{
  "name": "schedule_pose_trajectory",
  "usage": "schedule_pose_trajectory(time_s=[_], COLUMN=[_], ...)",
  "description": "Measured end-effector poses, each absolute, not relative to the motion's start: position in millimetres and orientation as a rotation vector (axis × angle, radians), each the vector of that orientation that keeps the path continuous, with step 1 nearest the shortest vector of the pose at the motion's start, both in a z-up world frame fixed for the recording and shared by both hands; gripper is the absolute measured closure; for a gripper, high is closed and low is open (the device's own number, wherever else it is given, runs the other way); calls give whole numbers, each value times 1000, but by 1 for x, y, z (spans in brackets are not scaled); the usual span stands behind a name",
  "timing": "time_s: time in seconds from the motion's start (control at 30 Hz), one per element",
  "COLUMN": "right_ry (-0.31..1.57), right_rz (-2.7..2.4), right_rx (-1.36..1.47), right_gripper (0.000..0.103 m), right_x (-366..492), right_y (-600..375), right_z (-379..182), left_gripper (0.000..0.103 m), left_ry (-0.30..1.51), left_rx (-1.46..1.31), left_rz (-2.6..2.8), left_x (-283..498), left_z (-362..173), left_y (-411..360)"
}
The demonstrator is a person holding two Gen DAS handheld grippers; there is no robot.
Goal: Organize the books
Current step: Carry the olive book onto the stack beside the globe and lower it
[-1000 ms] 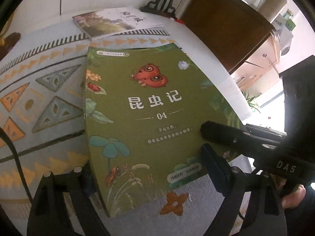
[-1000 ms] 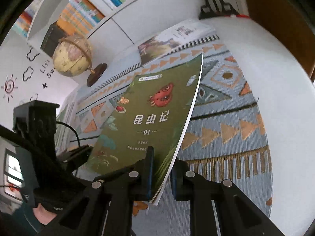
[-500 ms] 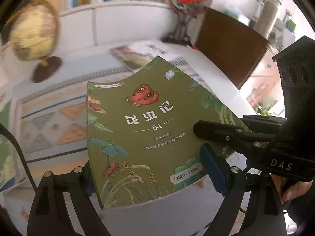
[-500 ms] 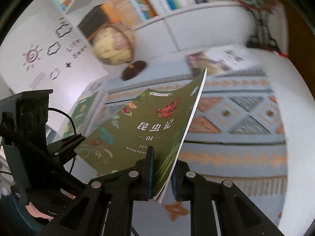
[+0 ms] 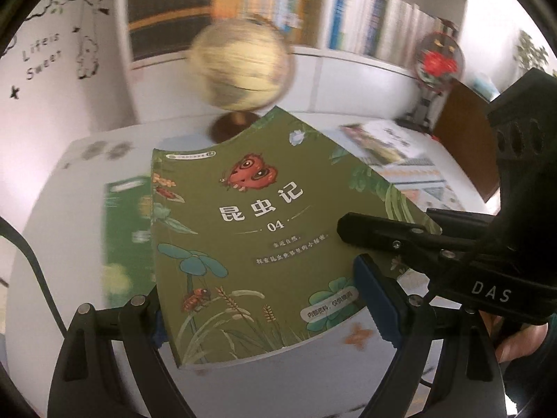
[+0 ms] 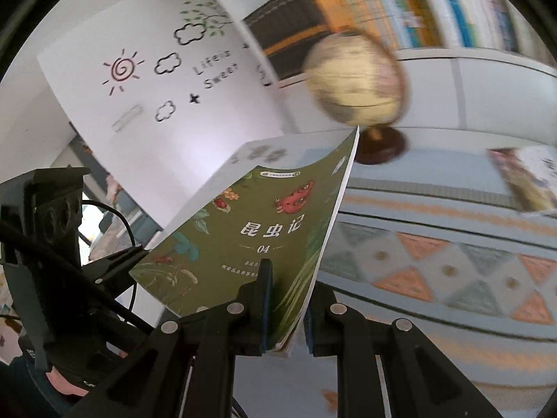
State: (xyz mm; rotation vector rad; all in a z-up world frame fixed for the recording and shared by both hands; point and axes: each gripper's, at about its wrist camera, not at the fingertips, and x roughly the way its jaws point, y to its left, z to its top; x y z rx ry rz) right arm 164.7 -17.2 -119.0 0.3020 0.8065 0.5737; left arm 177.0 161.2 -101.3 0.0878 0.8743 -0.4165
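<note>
Olive-green and paper-thin, the insect book (image 5: 250, 230) you are carrying hangs in the air above the table (image 5: 62, 216), clear of the patterned cloth (image 6: 452, 271). Your right gripper (image 6: 287, 317) is clamped on its lower fore-edge corner, 1 finger on the cover and 1 beneath. Your left gripper (image 5: 257, 310) is spread wide around the book's bottom edge; whether its left finger touches the spine corner, I cannot tell. The cover bows and the far corner lifts, so judge it light and floppy, with a smooth cover that could slide in a 1-corner pinch. You would likely do better holding it at the spine, where it is stiffest, or supporting 2 opposite edges. A second green book (image 5: 128, 240) lies on the table below, another (image 5: 379, 142) beyond, near the globe (image 5: 240, 69).
</note>
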Motion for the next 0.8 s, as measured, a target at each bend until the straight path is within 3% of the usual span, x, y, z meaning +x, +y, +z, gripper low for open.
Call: schedule_pose_trajectory(time_s=[0.27,0.8], right_ry=[844,975], right_rz=[587,493], right_rx=[316,384], right_gripper=[87,83], right_x=[218,257], right_y=[69,99], right_z=[-137,-188], left_gripper=[16,16], left_ry=[881,1003], left_rx=[43,-103], left_rz=[-425,-494], left_x=[225,256], left_z=[-128,-184], left_y=[239,281])
